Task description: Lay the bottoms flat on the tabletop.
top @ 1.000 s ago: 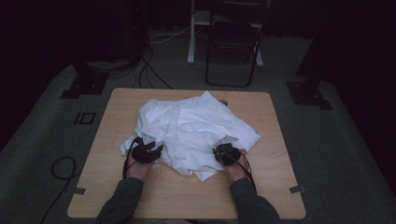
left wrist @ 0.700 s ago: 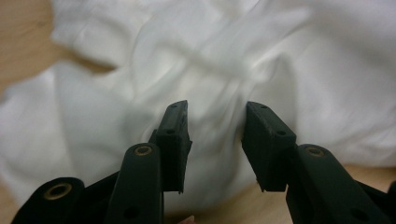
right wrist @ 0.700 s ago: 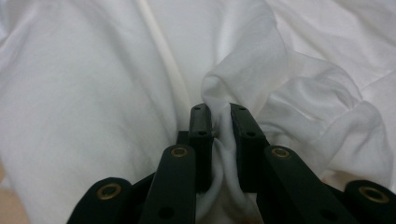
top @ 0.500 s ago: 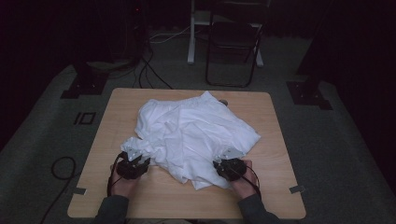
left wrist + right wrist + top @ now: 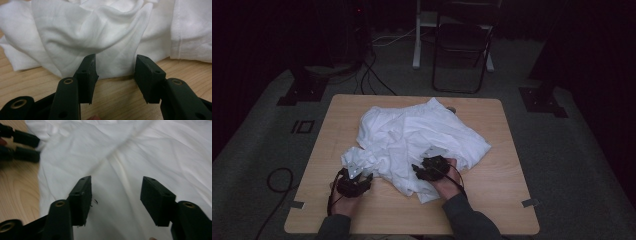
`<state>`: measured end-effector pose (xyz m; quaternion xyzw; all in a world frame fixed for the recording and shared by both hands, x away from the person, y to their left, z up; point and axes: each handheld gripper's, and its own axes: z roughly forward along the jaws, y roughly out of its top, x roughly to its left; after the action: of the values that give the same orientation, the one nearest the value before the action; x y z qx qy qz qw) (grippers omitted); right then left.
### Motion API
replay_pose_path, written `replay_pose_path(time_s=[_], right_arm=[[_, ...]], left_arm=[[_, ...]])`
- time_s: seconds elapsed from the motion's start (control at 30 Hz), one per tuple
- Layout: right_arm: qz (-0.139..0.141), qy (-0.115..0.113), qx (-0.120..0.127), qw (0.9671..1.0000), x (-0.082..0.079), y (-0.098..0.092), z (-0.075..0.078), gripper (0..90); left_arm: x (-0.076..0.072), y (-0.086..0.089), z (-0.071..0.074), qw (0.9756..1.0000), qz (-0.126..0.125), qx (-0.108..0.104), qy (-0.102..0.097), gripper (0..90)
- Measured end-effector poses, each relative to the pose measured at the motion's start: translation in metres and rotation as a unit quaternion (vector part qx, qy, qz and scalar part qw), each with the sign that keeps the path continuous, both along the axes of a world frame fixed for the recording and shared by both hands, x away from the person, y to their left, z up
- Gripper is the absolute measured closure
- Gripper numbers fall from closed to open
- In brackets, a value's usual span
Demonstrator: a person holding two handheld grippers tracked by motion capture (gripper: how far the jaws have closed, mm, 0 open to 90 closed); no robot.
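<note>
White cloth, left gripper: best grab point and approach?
Take the cloth at its near-left edge, the bunched fold lifted just ahead of the open left gripper. Come in low along the table from the person's side. That fold stands off the wood, so the jaws could probably straddle it; the flat middle offers no ridge to pinch.

Crumpled white cloth (image 5: 414, 140) hides much of the wooden table (image 5: 492, 200) beneath it.

A small grey object (image 5: 452, 109) at the cloth's far edge is too small to identify. The folding chair (image 5: 462, 45) is cut off at the top edge, and the person's forearms leave the frame at the bottom. In the right gripper view, the left gripper (image 5: 23, 146) is cropped and blurred.
</note>
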<state>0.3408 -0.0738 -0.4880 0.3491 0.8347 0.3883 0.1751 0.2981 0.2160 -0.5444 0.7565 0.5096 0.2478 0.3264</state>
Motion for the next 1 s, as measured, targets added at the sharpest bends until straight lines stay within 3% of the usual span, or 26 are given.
replay_pose_path(time_s=[0.03,0.17,0.37,0.53,0.57,0.6,0.67,0.7,0.8,0.83,0.87,0.9,0.93,0.97,1.0], right_arm=[[0.005,0.007,0.004,1.0000,0.006,0.021,-0.001,36.8],[0.013,0.000,0.005,0.9999,0.010,0.047,0.001,29.5],[0.011,0.007,0.000,0.9999,0.023,0.077,-0.005,20.8],[0.012,0.016,-0.006,0.9998,0.030,0.094,-0.009,21.7],[0.014,0.013,-0.035,0.9992,0.033,0.100,-0.012,36.4],[0.014,0.013,-0.035,0.9992,0.033,0.100,-0.012,36.4],[0.017,0.018,-0.060,0.9979,0.035,0.101,-0.015,60.4],[0.017,0.015,-0.061,0.9979,0.033,0.095,-0.014,75.6],[0.009,0.009,-0.047,0.9988,0.028,0.082,-0.009,81.2],[0.002,0.001,-0.030,0.9996,0.023,0.068,-0.004,84.1],[0.002,0.001,-0.030,0.9996,0.023,0.068,-0.004,84.1],[-0.009,-0.005,-0.016,0.9998,0.017,0.050,0.000,84.9],[-0.009,-0.005,-0.016,0.9998,0.017,0.050,0.000,84.9],[-0.025,-0.005,0.004,0.9997,0.011,0.031,0.003,84.2],[-0.025,-0.005,0.004,0.9997,0.011,0.031,0.003,84.2]], left_arm=[[-0.002,0.002,0.000,1.0000,0.005,-0.002,-0.005,52.1],[-0.004,0.005,0.000,0.9999,0.012,-0.003,-0.007,52.1],[-0.004,0.008,0.001,0.9998,0.016,-0.009,-0.002,52.0],[-0.004,0.008,0.000,0.9998,0.016,-0.010,-0.001,52.0],[-0.004,0.009,0.000,0.9998,0.016,-0.013,-0.002,52.1],[-0.004,0.009,0.000,0.9998,0.016,-0.013,-0.002,52.1],[-0.004,0.009,0.000,0.9998,0.016,-0.013,-0.001,52.1],[-0.004,0.009,0.000,0.9998,0.017,-0.014,-0.002,52.1],[-0.004,0.009,0.000,0.9998,0.017,-0.013,0.001,52.1],[-0.004,0.009,0.000,0.9998,0.018,-0.012,0.001,52.1],[-0.004,0.009,0.000,0.9998,0.018,-0.012,0.001,52.1],[-0.004,0.009,0.000,0.9998,0.019,-0.012,0.001,52.1],[-0.004,0.009,0.000,0.9998,0.019,-0.012,0.001,52.1],[-0.004,0.009,0.000,0.9998,0.019,-0.010,0.001,52.2],[-0.004,0.009,0.000,0.9998,0.019,-0.010,0.001,52.2]])
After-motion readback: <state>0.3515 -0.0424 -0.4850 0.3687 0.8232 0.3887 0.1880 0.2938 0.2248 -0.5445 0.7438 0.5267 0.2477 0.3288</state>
